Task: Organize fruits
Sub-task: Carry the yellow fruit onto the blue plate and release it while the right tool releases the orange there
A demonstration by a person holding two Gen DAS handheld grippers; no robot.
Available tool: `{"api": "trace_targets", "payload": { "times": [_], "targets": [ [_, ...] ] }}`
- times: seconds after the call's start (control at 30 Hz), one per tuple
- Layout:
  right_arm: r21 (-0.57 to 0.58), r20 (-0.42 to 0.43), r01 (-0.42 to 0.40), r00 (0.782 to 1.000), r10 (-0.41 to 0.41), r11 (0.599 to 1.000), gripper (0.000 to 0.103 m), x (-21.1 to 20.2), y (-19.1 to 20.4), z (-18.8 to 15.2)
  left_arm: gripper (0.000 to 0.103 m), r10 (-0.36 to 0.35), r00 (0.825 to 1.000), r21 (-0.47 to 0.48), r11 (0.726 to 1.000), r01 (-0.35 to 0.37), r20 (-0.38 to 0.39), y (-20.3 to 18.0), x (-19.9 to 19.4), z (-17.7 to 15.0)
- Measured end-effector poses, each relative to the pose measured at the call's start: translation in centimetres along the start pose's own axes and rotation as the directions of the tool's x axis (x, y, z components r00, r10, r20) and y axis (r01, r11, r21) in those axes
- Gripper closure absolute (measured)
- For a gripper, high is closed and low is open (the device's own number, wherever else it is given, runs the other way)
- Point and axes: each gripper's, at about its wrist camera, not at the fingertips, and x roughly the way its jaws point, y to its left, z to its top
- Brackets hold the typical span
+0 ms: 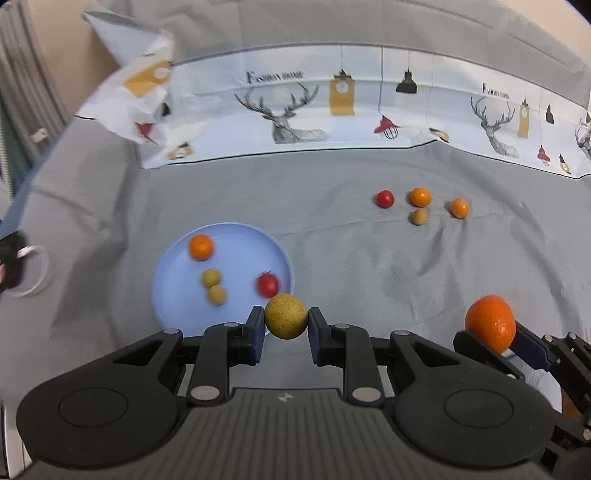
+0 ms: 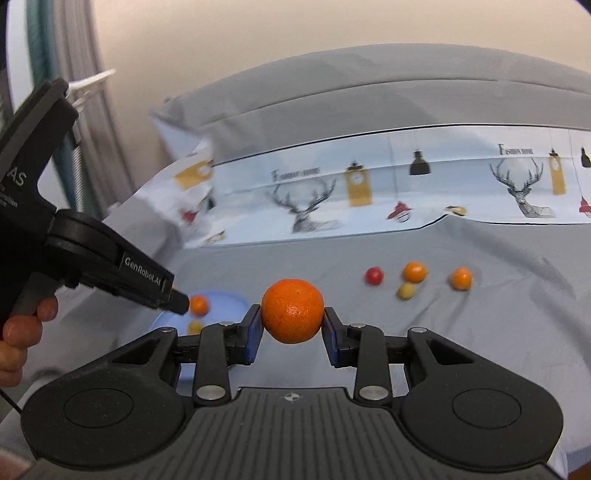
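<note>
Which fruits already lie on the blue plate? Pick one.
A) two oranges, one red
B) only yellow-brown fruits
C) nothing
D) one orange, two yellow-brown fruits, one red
D: the blue plate holds one orange, two yellow-brown fruits and one red fruit.

Grey bedsheet covers the surface, wrinkled in places. Printed cloth lies along the far edge, showing deer heads, yellow clocks, black and red lamps, "Fashion home" text; its left end is crumpled up. Grey pillow behind it. Beige wall beyond. Grey curtain at left.
</note>
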Motion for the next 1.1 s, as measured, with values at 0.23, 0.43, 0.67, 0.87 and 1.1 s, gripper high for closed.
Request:
{"api": "trace_targets", "payload": {
  "times": [0.23, 0.43, 0.67, 0.87, 1.1],
  "targets": [
    [-0.071, -0.064, 0.01, 0.998, -0.014, 0.997, 0.067, -2.6, 4.0, -2.3, 0.076, -0.002, 0.998, -0.015, 1.0, 0.003, 0.069, 2.3, -3.6, -3.6],
    [-0.107, -0.065, 0.007, 0.998, -0.014, 0.994, 0.067, -3.5, 5.7, -2.2, 0.076, -0.011, 0.997, -0.038, 0.999, 0.014, 0.081, 3.8, -4.3, -4.3],
    [-0.149, -0.067, 0.009, 0.998, -0.019, 0.989, 0.067, -3.7, 6.7, -1.9, 0.076, -0.011, 0.996, -0.065, 0.998, 0.017, 0.084, 5.1, -4.5, -4.7],
    [-0.164, -0.074, 0.011, 0.997, -0.023, 0.986, 0.067, -3.4, 6.7, -1.8, 0.076, -0.007, 0.997, -0.078, 0.997, 0.013, 0.08, 5.9, -4.3, -4.8],
    [-0.186, -0.084, 0.004, 0.996, -0.02, 0.982, 0.067, -2.6, 7.1, -1.6, 0.076, 0.002, 0.998, -0.092, 0.996, 0.004, 0.07, 6.7, -3.4, -4.3]
  ]
}}
